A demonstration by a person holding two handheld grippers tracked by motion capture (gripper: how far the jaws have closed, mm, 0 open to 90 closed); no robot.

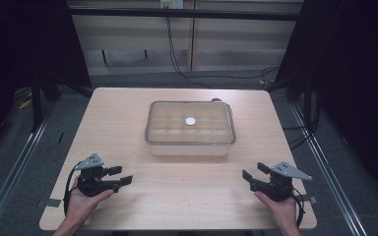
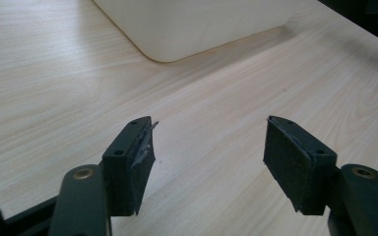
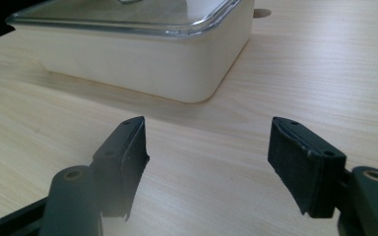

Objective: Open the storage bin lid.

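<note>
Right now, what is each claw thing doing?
Left gripper: open, holding nothing.
Right gripper: open, holding nothing.

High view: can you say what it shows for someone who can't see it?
A white box with a clear lid sits mid-table. Nearer, a person's hands hold the left gripper and right gripper, both open and empty.

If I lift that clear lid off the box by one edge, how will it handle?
The clear lid looks like thin rigid plastic, so probably light and stiff rather than floppy. Its glossy rim may be slippery between the pads. It spans the whole white box, so lifted from one edge it will likely tilt; using both the left gripper and the right gripper, now open, seems safer.
</note>
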